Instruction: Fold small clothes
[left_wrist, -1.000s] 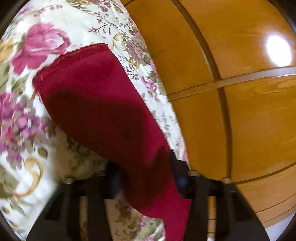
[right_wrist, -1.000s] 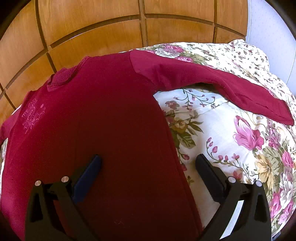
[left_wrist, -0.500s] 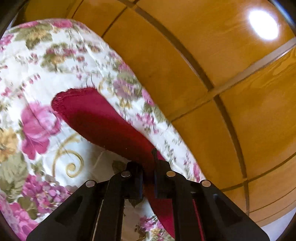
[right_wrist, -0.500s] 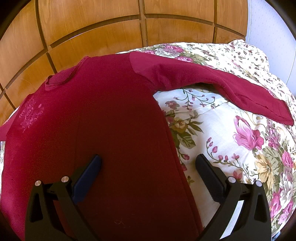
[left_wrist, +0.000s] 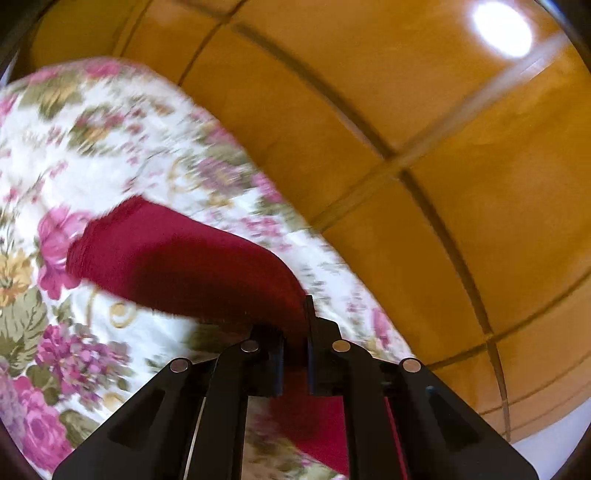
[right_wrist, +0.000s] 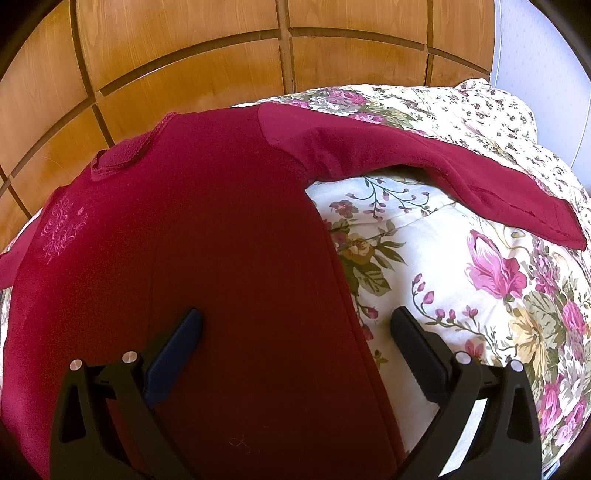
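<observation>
Step in hand, by judgement: folding in 1 sleeve of the crimson top (right_wrist: 207, 236), laid flat on the floral bedspread (right_wrist: 461, 295). Left gripper (left_wrist: 295, 363) clenched on the left sleeve (left_wrist: 177, 266), cloth pinched between the nearly touching fingers, cuff trailing ahead and to the left of the tips. Right gripper (right_wrist: 295, 339) released, fingers spread wide, straddling the top's side seam just below the tips. Other sleeve (right_wrist: 443, 173) stretched ahead and to the right, well apart from that tool.

Next move probably calls for carrying the pinched sleeve across the body, right tool pinning the torso.

Left view blurred; grip point on the sleeve masked by the fingers. Hem cut off below. Pink embroidery (right_wrist: 62, 229) unreadable.
</observation>
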